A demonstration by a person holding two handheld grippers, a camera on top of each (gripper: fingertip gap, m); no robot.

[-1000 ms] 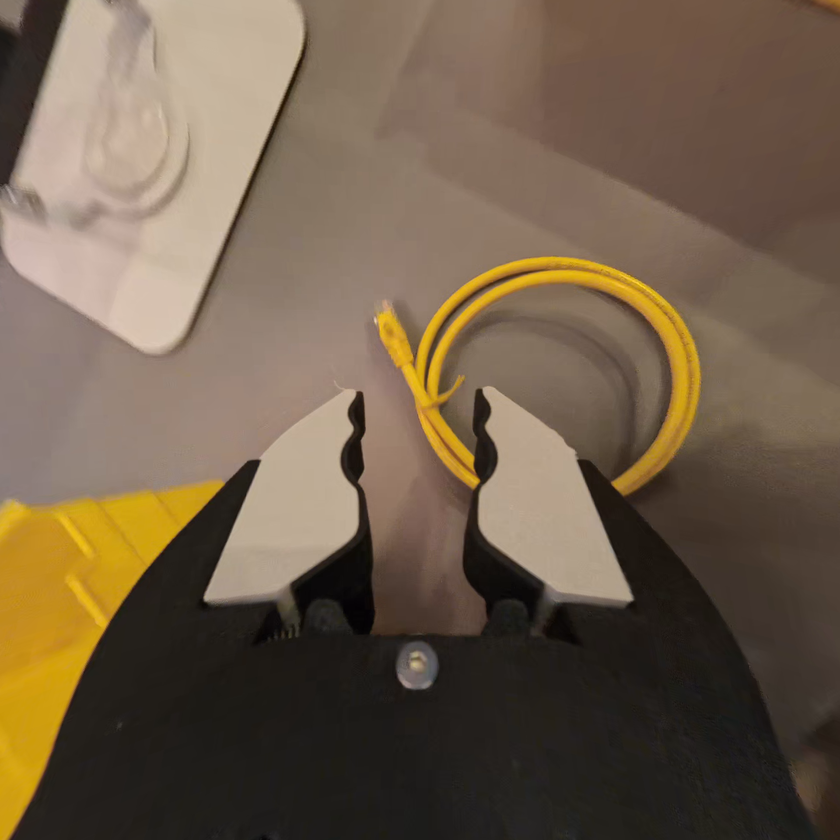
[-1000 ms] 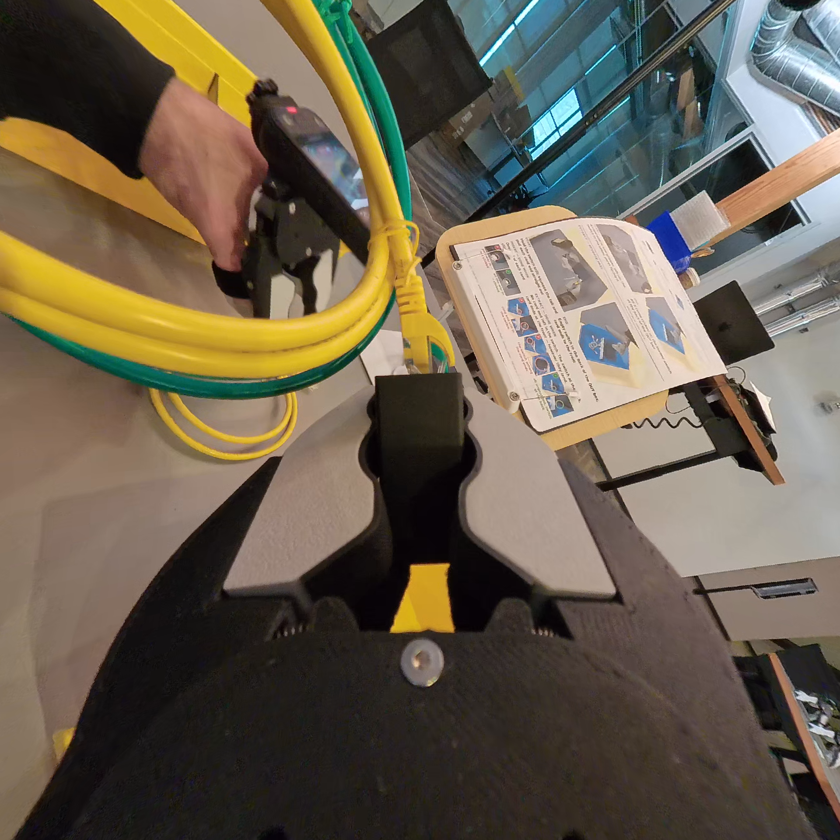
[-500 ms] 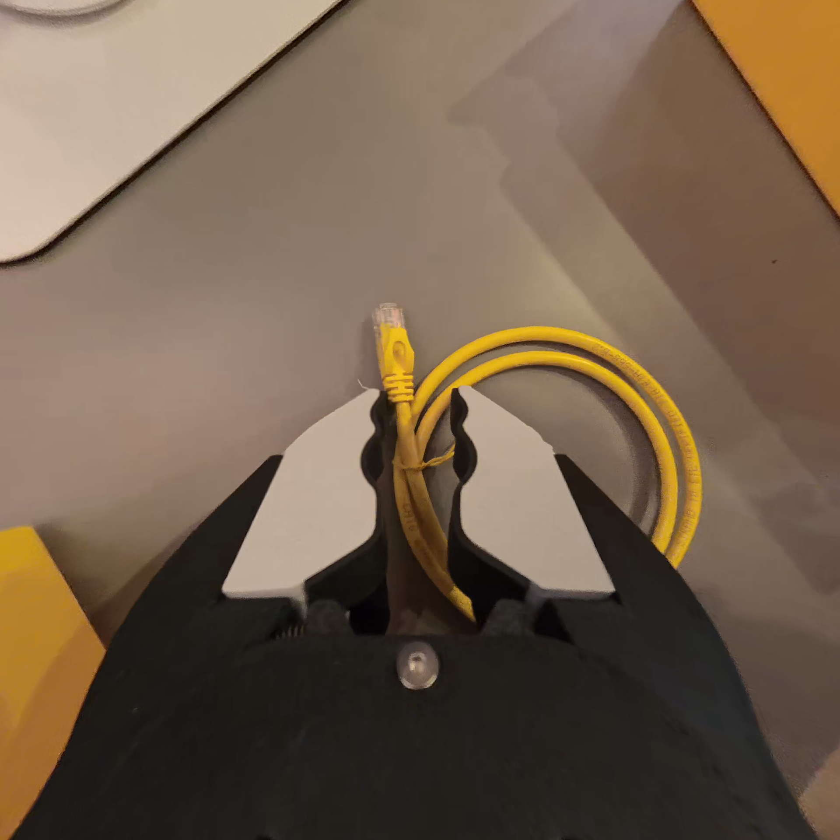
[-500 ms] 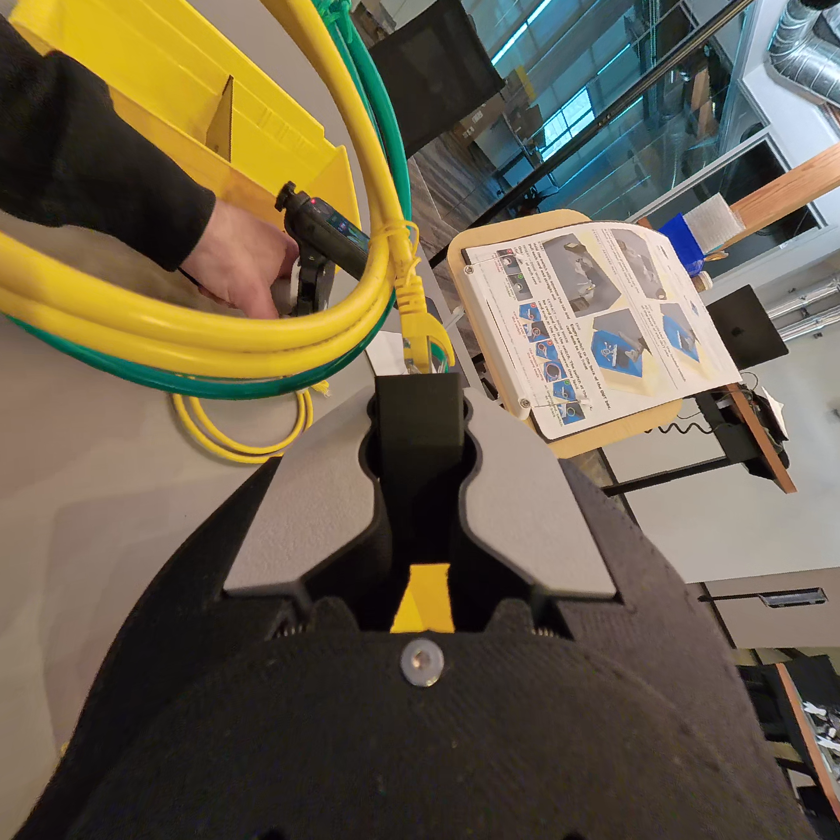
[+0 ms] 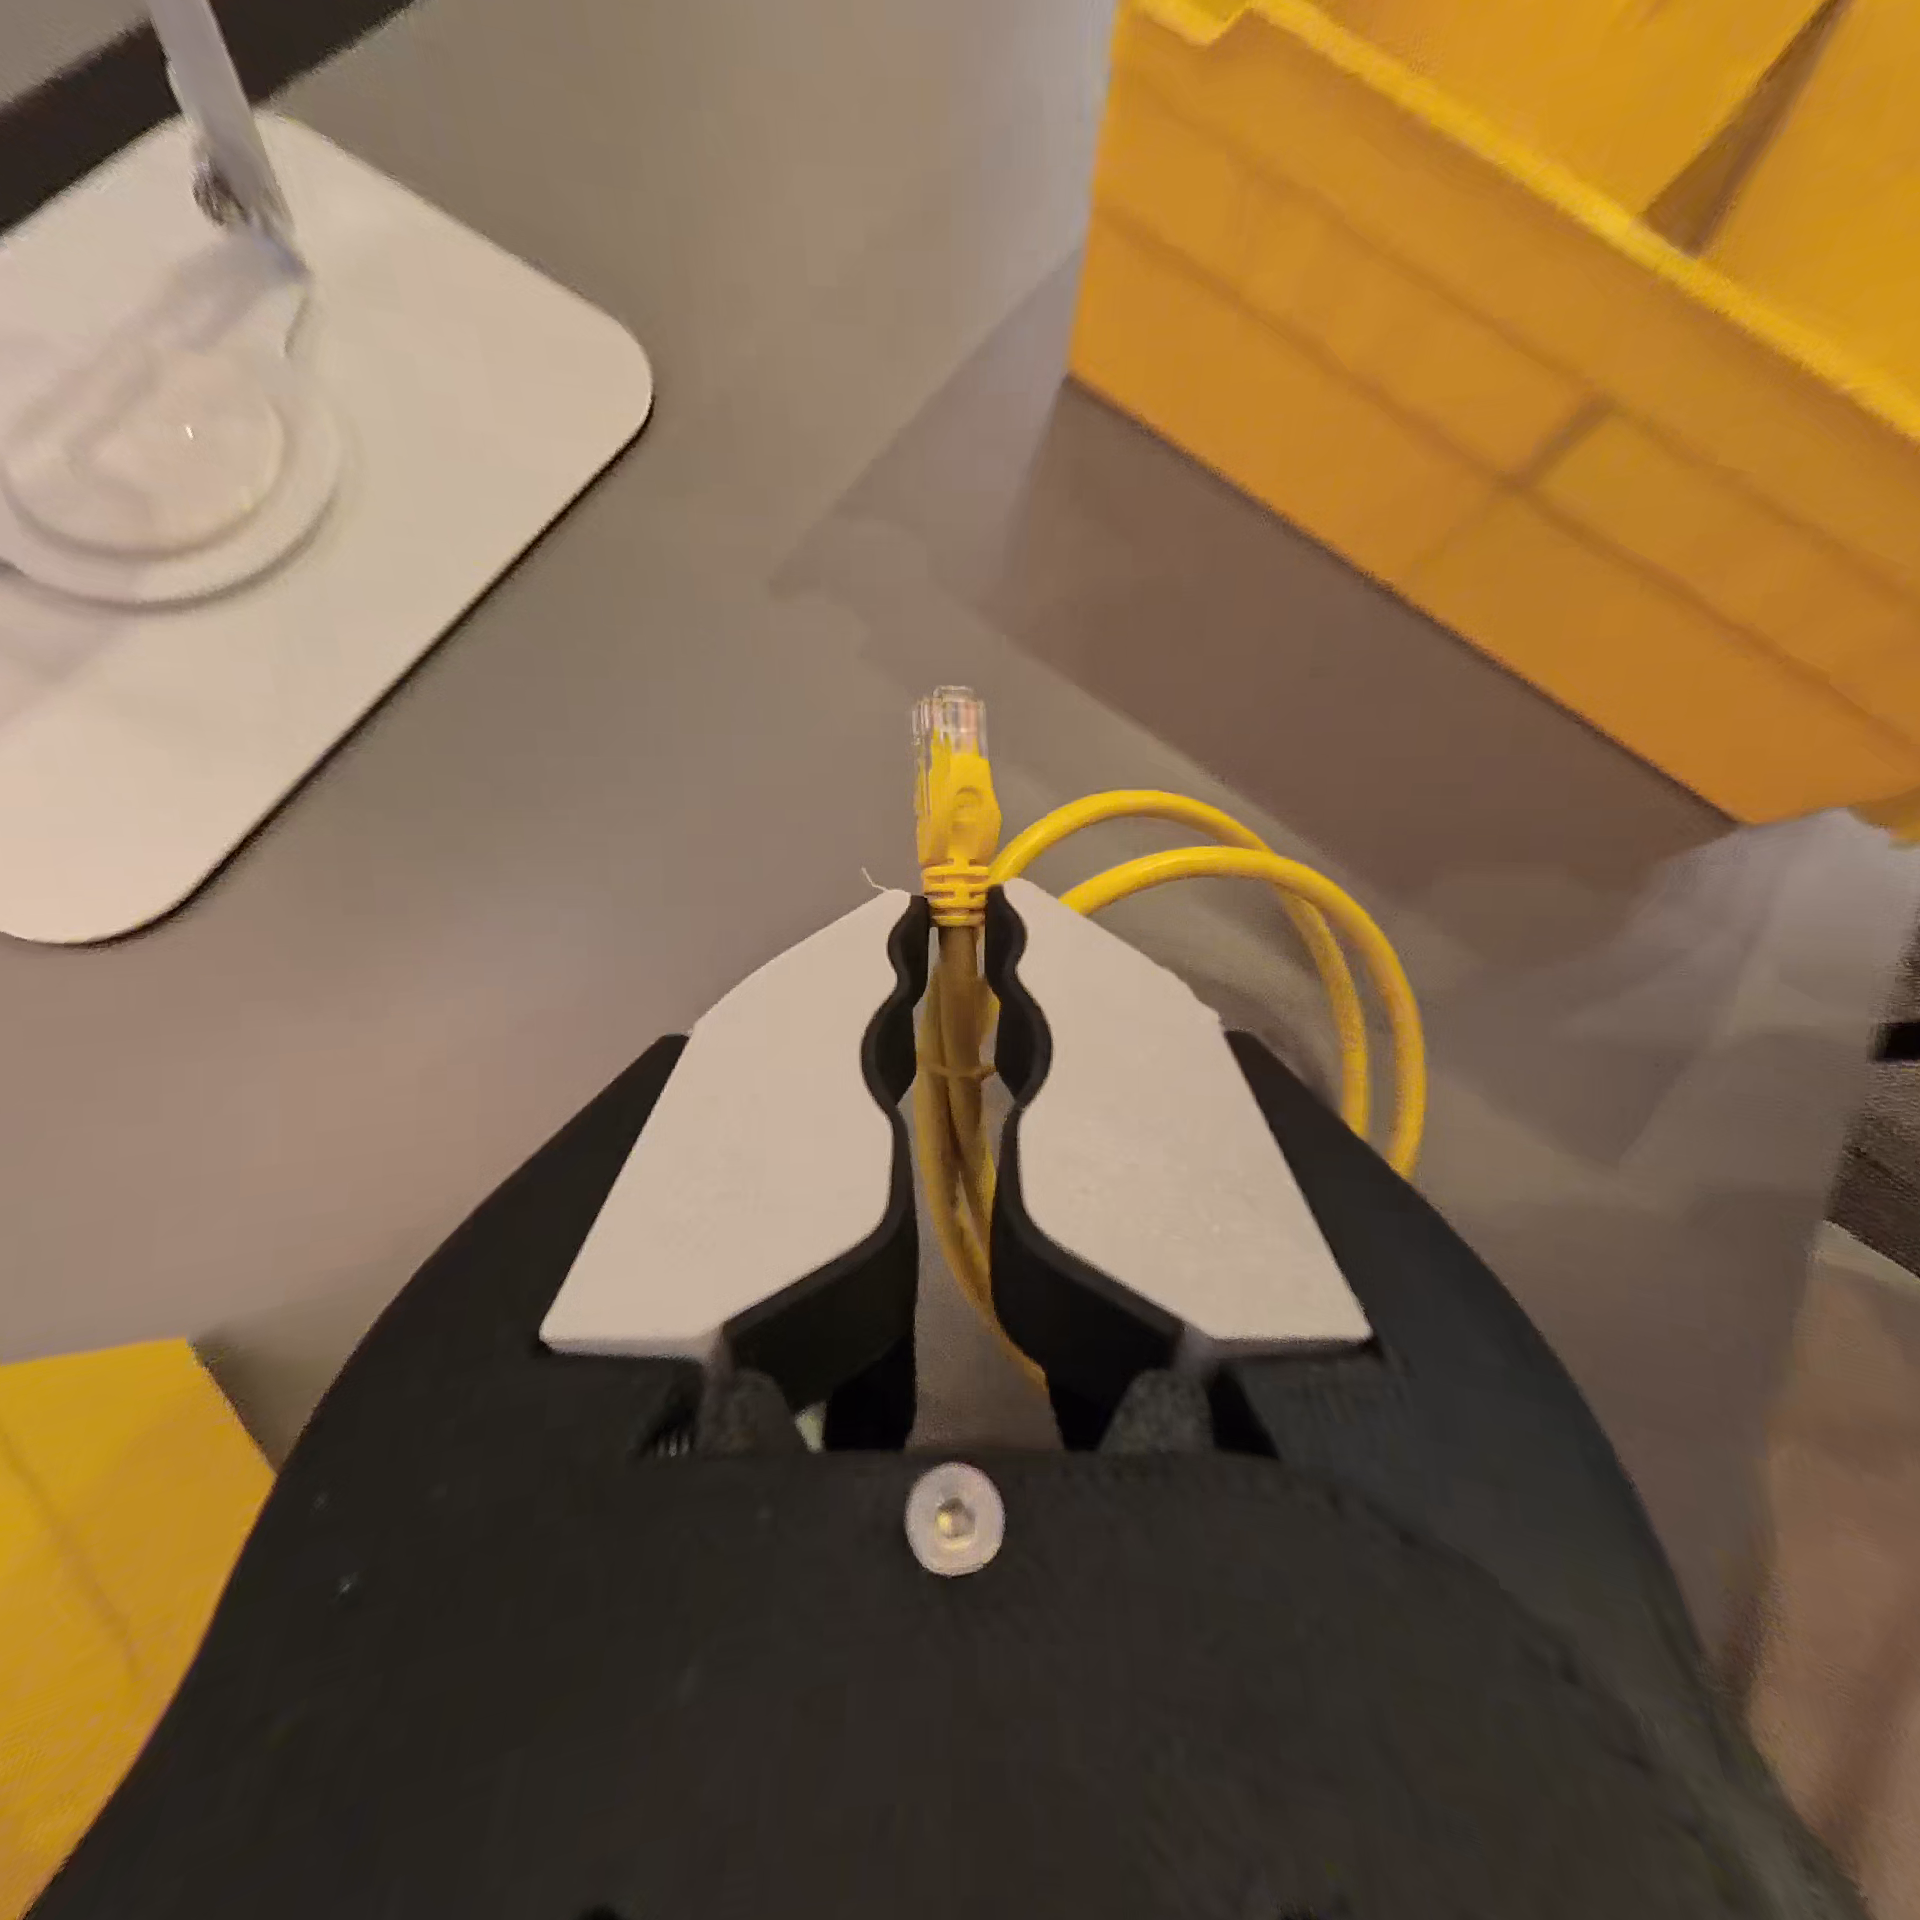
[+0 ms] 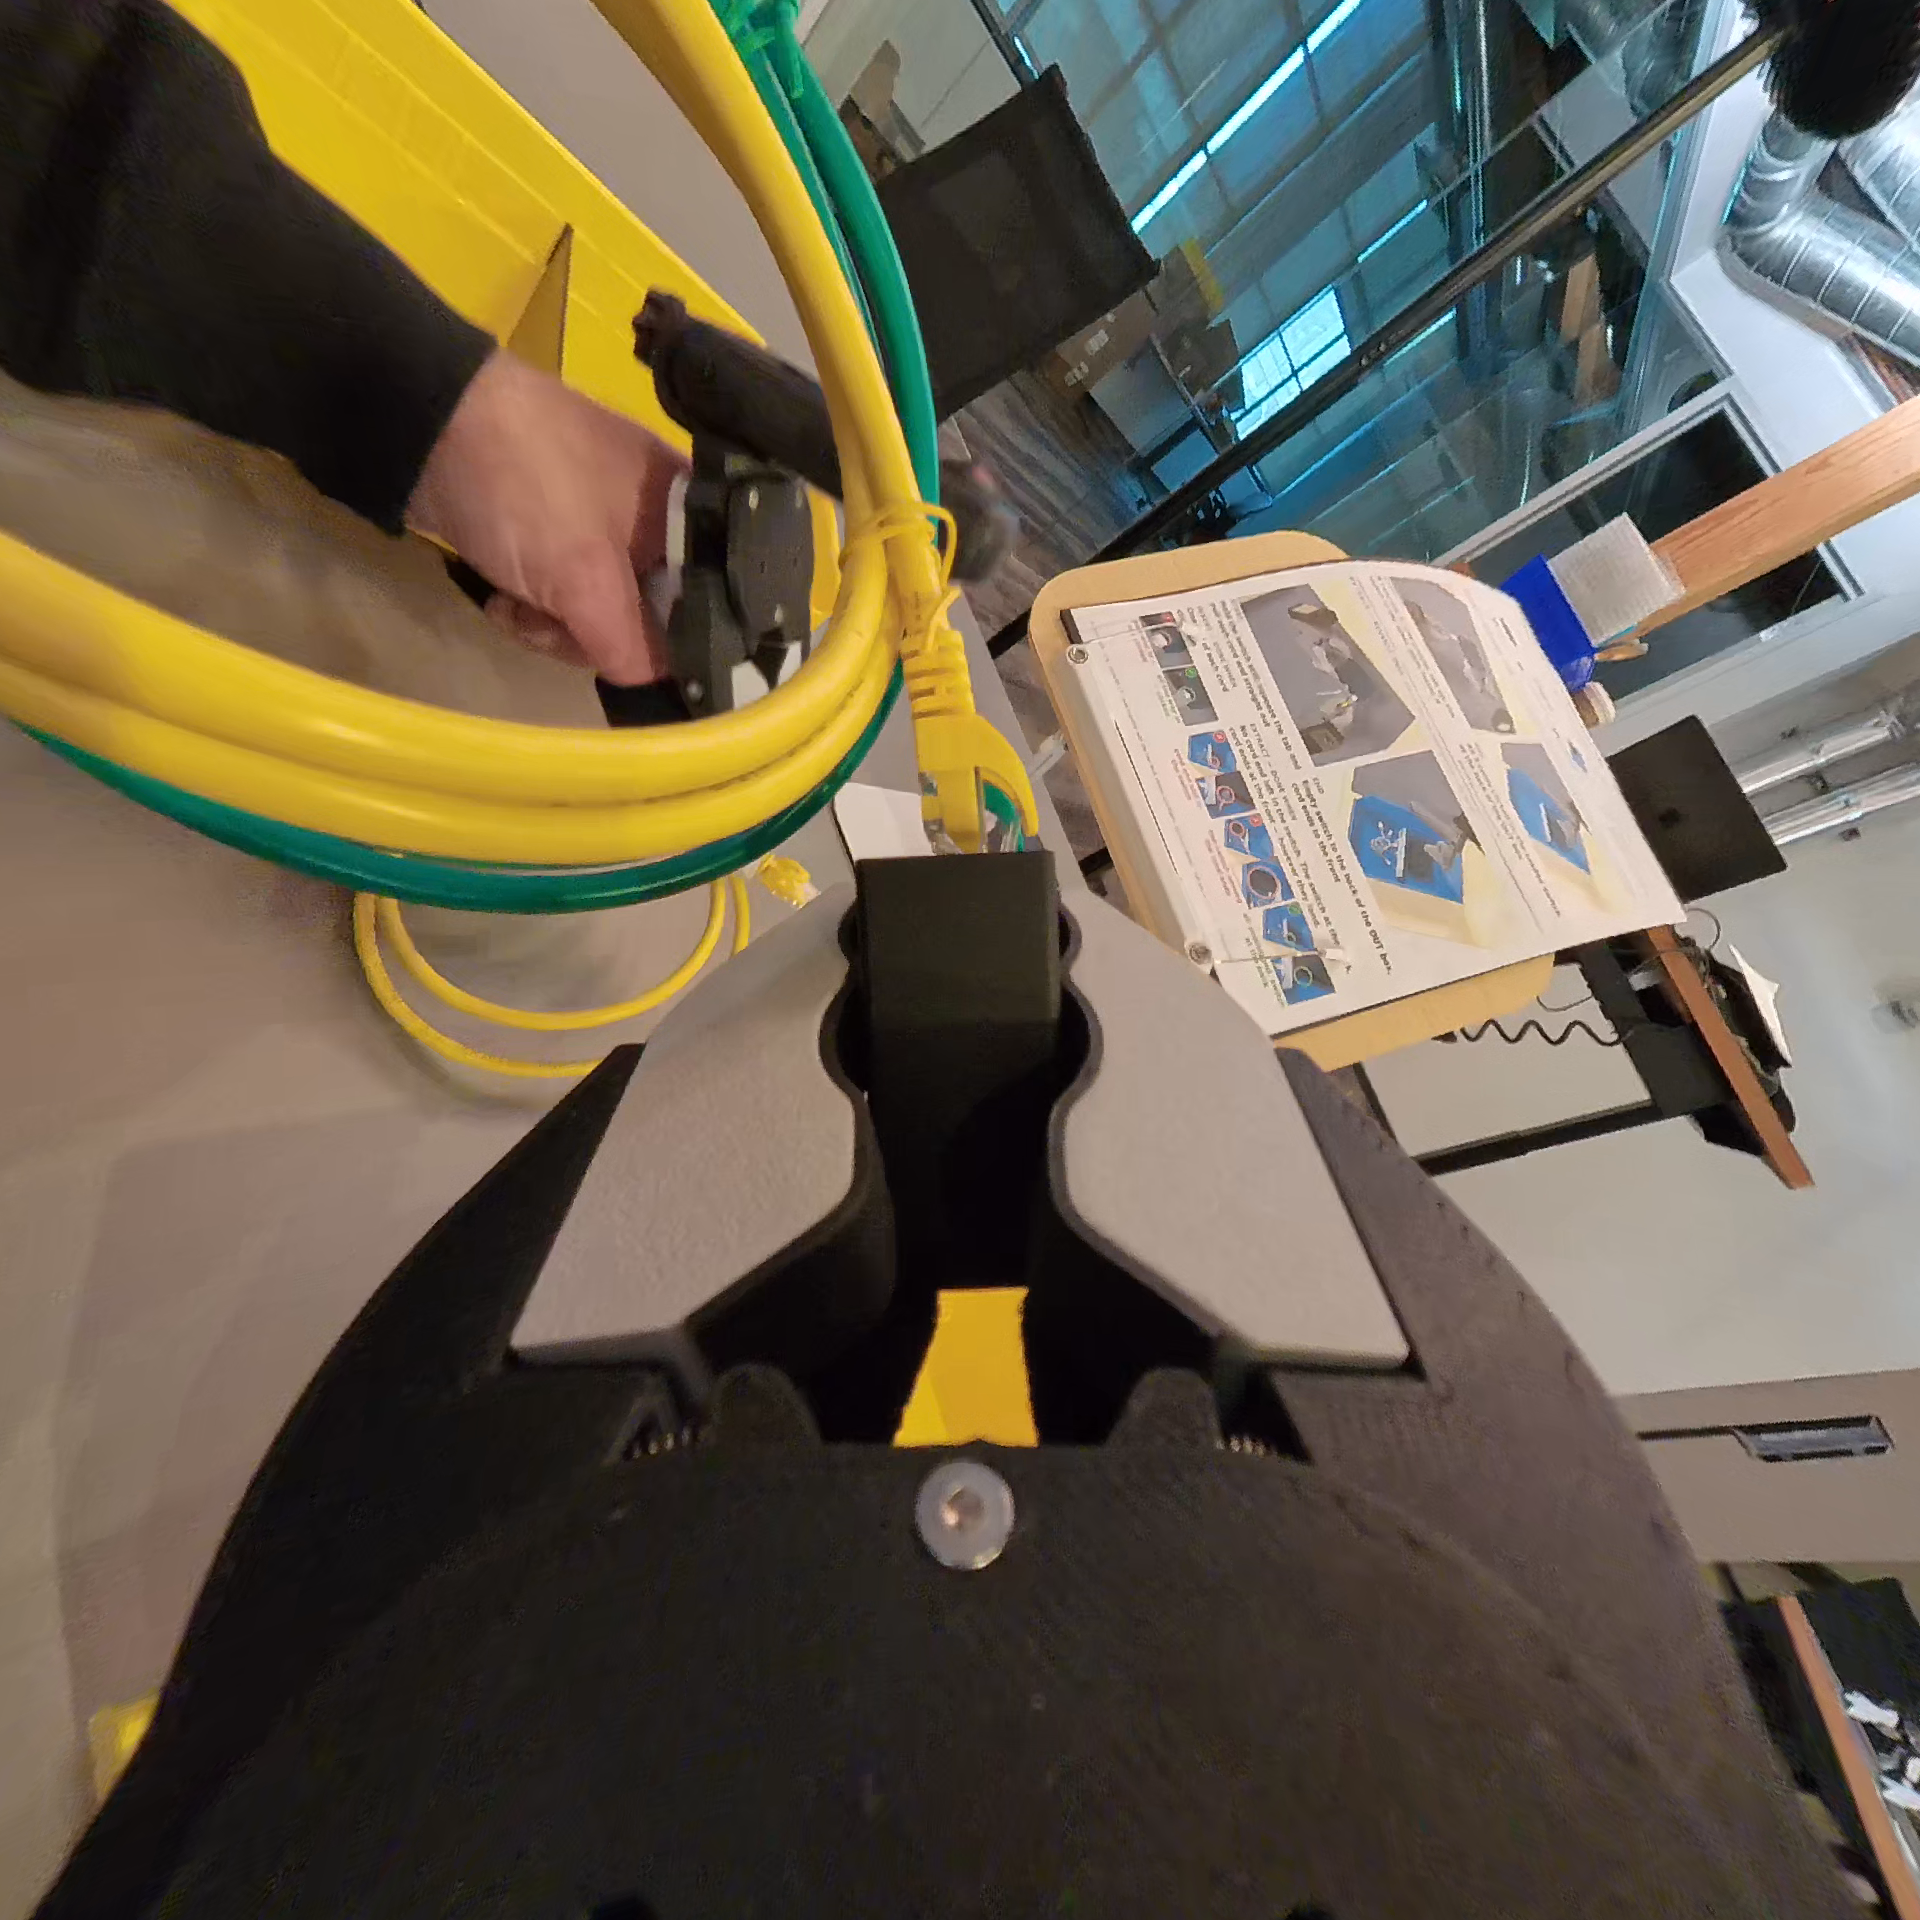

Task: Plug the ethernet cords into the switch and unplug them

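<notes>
My left gripper [image 5: 956, 914] is shut on a thin yellow ethernet cord [image 5: 1361, 997], just behind its clear-tipped plug [image 5: 951, 769]. The plug sticks out forward and the coil hangs to the right. My right gripper [image 6: 956, 914] is shut on the black switch [image 6: 956, 977] and holds it above the grey table. Thick yellow cords [image 6: 468, 748] and a green cord [image 6: 499, 878] loop out from the switch's far face, with a yellow plug [image 6: 951, 748] in it. The right wrist view also shows the left gripper [image 6: 764, 675] in a hand behind those loops, with the thin yellow coil [image 6: 540, 1013] below.
A yellow bin [image 5: 1455, 364] stands ahead right of the left gripper and also shows in the right wrist view [image 6: 416, 208]. A white base plate [image 5: 436, 499] with a clear stand lies ahead left. A wooden board with a picture sheet [image 6: 1351, 790] stands beyond the switch. Some 20 cm of space lies between my two pairs of fingers. About 20 cm separates my left fingertips from the white base plate [image 5: 436, 499].
My left gripper has closed on the thin yellow cord behind its plug and swung with it toward the yellow bin. The right gripper keeps its hold on the switch.
</notes>
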